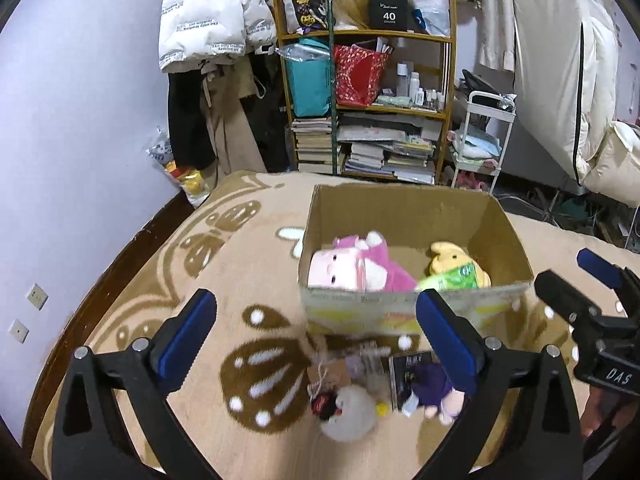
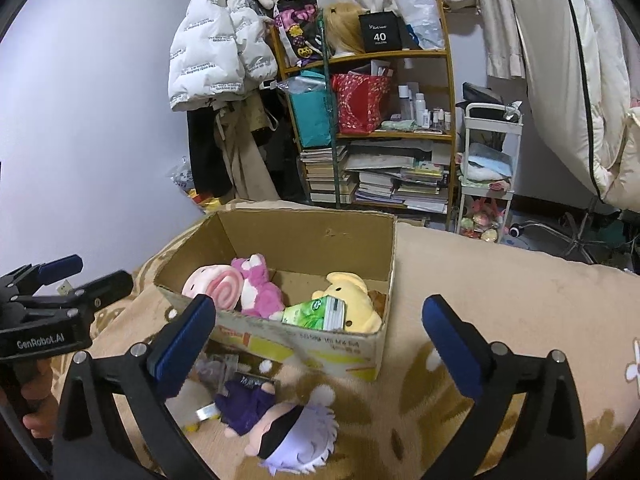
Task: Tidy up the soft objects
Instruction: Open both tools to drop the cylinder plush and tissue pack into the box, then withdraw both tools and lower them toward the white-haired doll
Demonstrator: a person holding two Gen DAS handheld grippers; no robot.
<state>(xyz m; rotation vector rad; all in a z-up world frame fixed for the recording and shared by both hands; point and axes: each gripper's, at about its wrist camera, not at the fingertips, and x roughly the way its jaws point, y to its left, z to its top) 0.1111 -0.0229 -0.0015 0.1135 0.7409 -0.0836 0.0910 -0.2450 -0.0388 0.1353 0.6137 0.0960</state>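
Observation:
An open cardboard box [image 1: 404, 204] [image 2: 304, 236] stands on the beige patterned bedspread. Inside lie a pink-and-white plush [image 1: 352, 266] [image 2: 244, 288], a yellow plush [image 1: 448, 258] [image 2: 352, 292] and a green tissue pack [image 1: 452, 278] [image 2: 320, 312]. In front of the box lie a small white plush [image 1: 350, 412], a purple-clothed doll with pale hair [image 2: 280, 424] [image 1: 436, 390], a dark booklet [image 1: 404, 372] and a clear packet [image 1: 370, 366]. My left gripper [image 1: 316, 324] is open above these loose items. My right gripper [image 2: 320, 328] is open over the doll, empty.
A wooden shelf [image 1: 368, 80] [image 2: 372, 120] with books, bags and bottles stands beyond the bed. Jackets [image 1: 212, 16] hang left of it. A white trolley [image 2: 488, 168] stands to its right. The bedspread [image 2: 500, 280] stretches right of the box.

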